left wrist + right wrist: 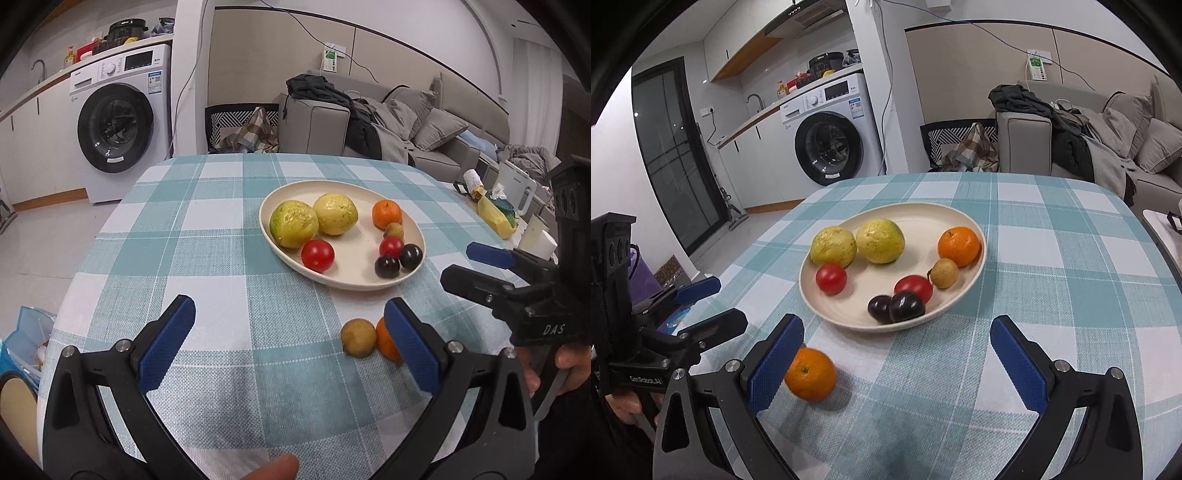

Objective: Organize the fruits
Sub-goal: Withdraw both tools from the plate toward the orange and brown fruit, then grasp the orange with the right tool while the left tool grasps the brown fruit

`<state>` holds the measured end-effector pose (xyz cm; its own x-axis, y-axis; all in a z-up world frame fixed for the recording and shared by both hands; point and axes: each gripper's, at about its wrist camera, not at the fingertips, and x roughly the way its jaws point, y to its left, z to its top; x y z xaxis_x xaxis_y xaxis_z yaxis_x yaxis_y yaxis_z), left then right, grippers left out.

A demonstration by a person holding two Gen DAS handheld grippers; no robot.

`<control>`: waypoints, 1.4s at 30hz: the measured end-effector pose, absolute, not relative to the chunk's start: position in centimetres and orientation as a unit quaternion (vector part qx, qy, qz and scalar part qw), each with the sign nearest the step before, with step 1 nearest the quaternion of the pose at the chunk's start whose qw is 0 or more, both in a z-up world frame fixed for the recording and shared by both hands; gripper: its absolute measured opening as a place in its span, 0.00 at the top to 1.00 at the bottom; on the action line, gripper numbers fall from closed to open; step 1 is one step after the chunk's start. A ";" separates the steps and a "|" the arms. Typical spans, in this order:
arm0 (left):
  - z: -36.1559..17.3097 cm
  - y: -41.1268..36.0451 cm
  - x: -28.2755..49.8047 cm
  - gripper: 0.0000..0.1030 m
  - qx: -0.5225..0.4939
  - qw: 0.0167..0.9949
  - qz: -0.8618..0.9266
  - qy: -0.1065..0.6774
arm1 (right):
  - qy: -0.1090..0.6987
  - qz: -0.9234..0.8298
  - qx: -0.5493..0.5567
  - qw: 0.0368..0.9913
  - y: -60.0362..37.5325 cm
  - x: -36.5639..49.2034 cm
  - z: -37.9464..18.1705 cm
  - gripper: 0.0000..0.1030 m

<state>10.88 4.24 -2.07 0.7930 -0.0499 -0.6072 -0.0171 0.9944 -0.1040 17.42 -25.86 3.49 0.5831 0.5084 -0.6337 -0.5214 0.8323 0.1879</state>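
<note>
While our left gripper and right gripper both gape empty, the loose orange lies beside the right's inner pad. Only our left view shows the small brown fruit touching it. Beyond, we see the plate holding the remaining fruits on the checked tablecloth.

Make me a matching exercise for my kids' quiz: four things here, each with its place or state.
Things:
1. loose orange
2. dark plums
3. washing machine
4. left gripper

Places or states:
A. behind the table
B. open, holding nothing
C. on the tablecloth, off the plate
D. on the plate's near edge

Pairs: 1-C, 2-D, 3-A, 4-B
</note>
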 end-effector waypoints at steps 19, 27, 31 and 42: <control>-2.6 3.2 11.0 0.01 -0.034 0.943 -0.012 0.330 | 0.396 0.325 -0.062 0.857 -23.1 15.0 2.0 0.00; -2.7 4.0 11.1 0.01 -0.056 0.941 -0.018 0.333 | 0.415 0.330 -0.094 0.843 -21.6 14.6 1.0 0.01; -2.8 4.2 11.2 0.01 -0.058 0.941 -0.020 0.334 | 0.419 0.336 -0.105 0.837 -21.0 14.4 0.7 0.03; -2.8 4.2 11.3 0.01 -0.056 0.940 -0.019 0.336 | 0.421 0.362 -0.101 0.825 -20.1 14.4 0.7 0.36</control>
